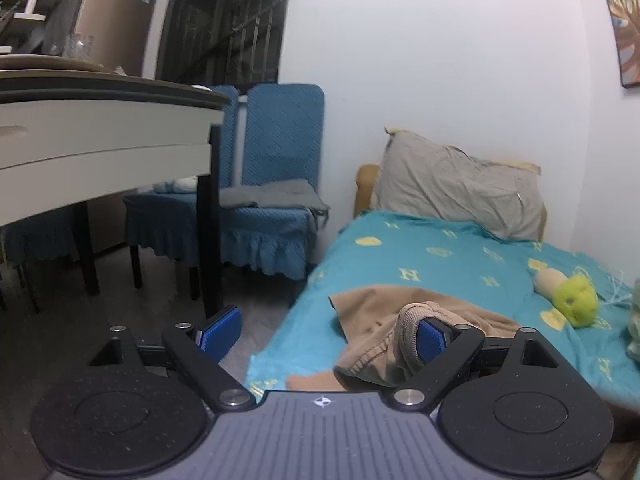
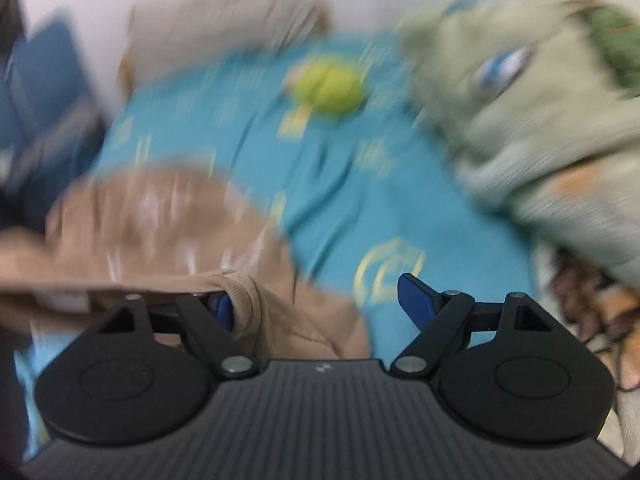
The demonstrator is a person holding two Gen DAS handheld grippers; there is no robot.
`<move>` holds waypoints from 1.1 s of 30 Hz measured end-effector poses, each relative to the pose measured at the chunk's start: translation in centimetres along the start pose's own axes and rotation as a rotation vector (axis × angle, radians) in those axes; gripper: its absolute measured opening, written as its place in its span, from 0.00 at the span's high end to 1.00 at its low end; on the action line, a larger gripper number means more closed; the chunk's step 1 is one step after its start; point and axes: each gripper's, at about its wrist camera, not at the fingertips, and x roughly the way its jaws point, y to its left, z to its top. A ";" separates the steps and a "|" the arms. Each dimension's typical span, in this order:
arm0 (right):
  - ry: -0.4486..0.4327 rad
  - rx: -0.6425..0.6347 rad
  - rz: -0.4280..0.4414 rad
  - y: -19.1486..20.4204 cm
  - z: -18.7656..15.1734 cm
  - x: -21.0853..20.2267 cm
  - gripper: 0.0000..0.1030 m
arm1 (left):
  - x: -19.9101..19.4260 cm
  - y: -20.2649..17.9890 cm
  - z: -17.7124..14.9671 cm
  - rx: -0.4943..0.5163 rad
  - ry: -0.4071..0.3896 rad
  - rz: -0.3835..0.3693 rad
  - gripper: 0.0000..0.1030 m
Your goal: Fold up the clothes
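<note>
Here, tan garment (image 1: 384, 320) crumpled on bedsheet (image 1: 460, 264), no clear long axis, both tools (image 1: 326, 332) (image 2: 320, 304) spread apart

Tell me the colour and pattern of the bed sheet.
The bed sheet is teal with yellow letter-like motifs; it shows best in the left wrist view.

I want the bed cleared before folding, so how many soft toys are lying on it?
2: a yellow-green and beige plush toy lies mid-bed on the teal patterned sheet; a large pale green plush dinosaur sits at the sheet's right side. More may be out of view.
</note>
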 end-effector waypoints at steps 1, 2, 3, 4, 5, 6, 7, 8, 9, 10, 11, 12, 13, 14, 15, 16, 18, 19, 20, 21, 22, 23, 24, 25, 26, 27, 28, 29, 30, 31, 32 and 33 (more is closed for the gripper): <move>-0.067 0.003 -0.015 -0.1 0.4 -0.9 0.21 | 0.0 -0.4 -0.2 0.019 0.008 -0.008 0.12; -0.124 -0.002 -0.032 -0.2 0.8 -1.6 0.21 | 0.1 -0.7 -0.5 0.037 0.022 -0.021 0.12; -0.163 -0.007 -0.044 -0.2 1.2 -2.0 0.21 | 0.3 -1.1 -0.8 0.055 0.041 -0.033 0.12; -0.178 -0.010 -0.045 -0.3 1.4 -2.2 0.20 | 0.5 -1.5 -1.2 0.076 0.060 -0.038 0.12; -0.186 -0.012 -0.045 -0.4 1.6 -2.3 0.20 | 0.7 -1.9 -1.6 0.103 0.078 -0.036 0.12; -0.168 -0.008 -0.037 -0.5 1.6 -2.1 0.21 | 0.9 -2.2 -1.9 0.125 0.089 -0.036 0.12; -0.149 -0.003 -0.030 -0.6 1.7 -1.8 0.21 | 1.2 -2.5 -2.3 0.149 0.100 -0.040 0.12; -0.122 0.008 -0.021 -0.8 1.7 -1.4 0.21 | 1.5 -2.7 -2.7 0.173 0.116 -0.046 0.12; -0.097 0.016 -0.017 -1.0 1.6 -1.0 0.21 | 1.9 -3.0 -3.1 0.198 0.132 -0.052 0.12; -0.077 0.021 -0.015 -1.1 1.6 -0.6 0.21 | 2.1 -3.3 -3.5 0.230 0.149 -0.064 0.12; -0.067 0.025 -0.017 -1.1 1.5 -0.3 0.21 | 2.3 -3.6 -3.9 0.262 0.165 -0.076 0.12; -0.063 0.030 -0.019 -1.3 1.6 -0.2 0.21 | 2.6 -4.2 -4.4 0.317 0.187 -0.082 0.12; -0.061 0.033 -0.020 -1.5 1.7 -0.1 0.21 | 2.8 -5.0 -5.2 0.384 0.202 -0.078 0.13; -0.059 0.036 -0.019 -1.6 1.7 0.0 0.21 | 3.0 -5.5 -5.8 0.443 0.205 -0.078 0.13; -0.056 0.040 -0.018 -1.7 1.8 0.1 0.21 | 3.0 -6.1 -6.4 0.496 0.204 -0.085 0.13; -0.053 0.044 -0.016 -1.8 1.9 0.2 0.21 | 2.9 -6.6 -7.1 0.548 0.201 -0.094 0.13; -0.050 0.042 -0.013 -1.6 1.7 0.2 0.21 | 2.7 -7.6 -8.0 0.633 0.174 -0.113 0.13; -0.050 0.038 -0.013 -1.0 1.0 -0.5 0.21 | 2.5 -8.1 -8.4 0.665 0.153 -0.122 0.13; -0.048 0.036 -0.010 -0.9 0.9 -0.5 0.21 | 2.4 -8.5 -8.7 0.695 0.130 -0.131 0.13; -0.045 0.033 -0.007 -0.9 0.9 -0.4 0.21 | 2.4 -8.9 -9.0 0.724 0.104 -0.137 0.12; -0.042 0.030 -0.004 -0.8 0.9 -0.4 0.21 | 2.4 -9.4 -9.3 0.746 0.080 -0.133 0.12; -0.034 0.025 0.000 -0.8 0.8 -0.3 0.21 | 2.5 -9.8 -9.5 0.755 0.060 -0.124 0.12; -0.027 0.020 0.005 -0.7 0.7 -0.3 0.20 | 2.8 -10.0 -9.6 0.746 0.044 -0.112 0.12; -0.018 0.013 0.009 -0.7 0.7 -0.2 0.20 | 3.1 -10.2 -9.6 0.735 0.030 -0.100 0.12; 0.001 -0.001 0.012 -0.5 0.5 0.1 0.20 | 3.4 -10.1 -9.4 0.710 0.022 -0.078 0.12; 0.036 -0.023 0.019 -0.2 0.2 0.6 0.20 | 3.7 -9.8 -9.0 0.669 0.018 -0.054 0.12; 0.070 -0.045 0.026 0.0 -0.1 1.1 0.20 | 3.9 -9.3 -8.3 0.612 0.019 -0.033 0.12; 0.107 -0.069 0.033 0.3 -0.4 1.7 0.20 | 4.1 -8.6 -7.5 0.541 0.019 -0.013 0.12; 0.155 -0.103 0.040 0.8 -0.9 2.3 0.21 | 4.1 -7.7 -6.8 0.477 0.015 0.009 0.12; 0.201 -0.133 0.039 1.2 -1.5 2.9 0.21 | 4.0 -6.9 -6.0 0.415 0.010 0.031 0.12; 0.235 -0.147 0.030 1.4 -2.1 3.4 0.21 | 4.0 -6.0 -5.3 0.352 0.006 0.054 0.12; 0.267 -0.157 0.022 1.5 -2.6 3.8 0.21 | 3.9 -5.2 -4.6 0.300 0.001 0.073 0.12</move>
